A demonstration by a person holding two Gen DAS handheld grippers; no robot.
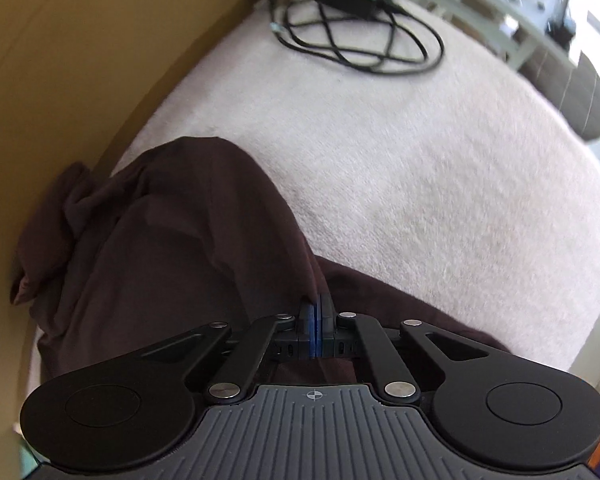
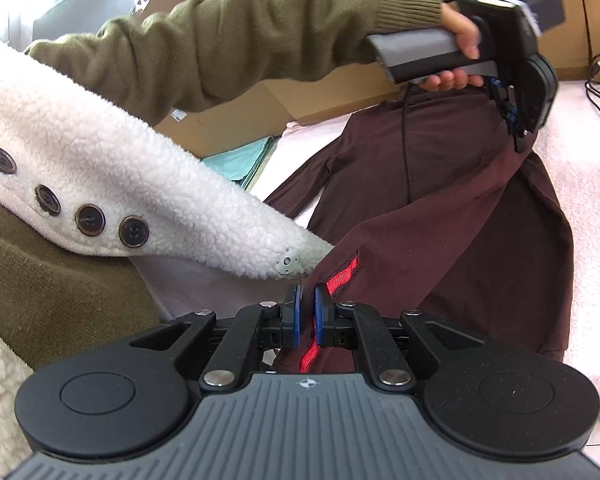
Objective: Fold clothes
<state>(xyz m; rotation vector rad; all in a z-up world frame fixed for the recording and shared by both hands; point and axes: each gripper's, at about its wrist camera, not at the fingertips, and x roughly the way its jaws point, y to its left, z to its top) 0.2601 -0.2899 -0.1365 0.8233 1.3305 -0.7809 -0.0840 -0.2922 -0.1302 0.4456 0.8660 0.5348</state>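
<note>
A pale fleecy blanket (image 1: 400, 152) covers the surface, cardboard along its far edge. The maroon garment (image 2: 452, 200) lies lengthwise across it. The left gripper (image 2: 518, 142) pinches its far end; the right gripper (image 2: 307, 312) clamps the near hem, cloth taut between.

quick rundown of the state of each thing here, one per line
maroon garment: spread on the pink blanket, one edge lifted
left gripper: shut on the garment's fabric
right gripper: shut on the hem with the red tape
black cable: loosely coiled on the blanket
</note>
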